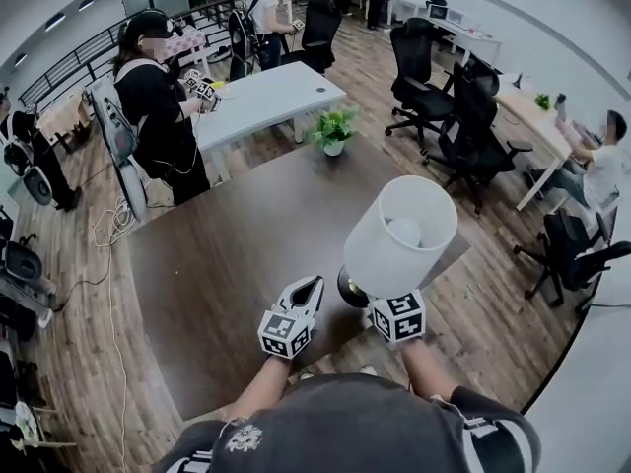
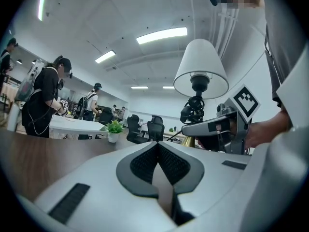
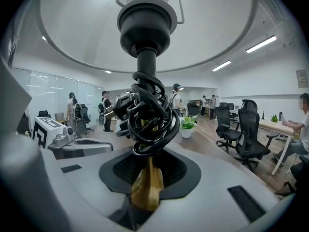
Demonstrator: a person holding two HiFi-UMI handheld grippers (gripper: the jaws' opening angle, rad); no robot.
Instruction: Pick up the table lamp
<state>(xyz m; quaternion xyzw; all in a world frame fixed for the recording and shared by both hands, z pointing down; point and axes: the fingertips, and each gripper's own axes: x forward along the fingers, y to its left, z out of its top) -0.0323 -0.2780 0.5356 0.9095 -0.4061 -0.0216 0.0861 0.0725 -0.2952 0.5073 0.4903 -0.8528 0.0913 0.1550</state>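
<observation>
Lamp (image 1: 399, 233) pickup looked to be at the lifting step. On the left, the left gripper (image 1: 308, 292) was pressed together on nothing, just beside the lamp over the brown table (image 1: 217, 264). Further right, the right gripper (image 3: 145, 180) pinched the lamp's brass stem below its coiled cord (image 3: 147, 115). The next move likely called for a steady, upright raise.

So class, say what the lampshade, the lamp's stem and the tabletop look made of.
Lampshade: probably white fabric or paper, matte, no gloss.
Stem: likely brass-finished metal, gold sheen.
Tabletop: dark wood or wood-look laminate, faint grain.
</observation>
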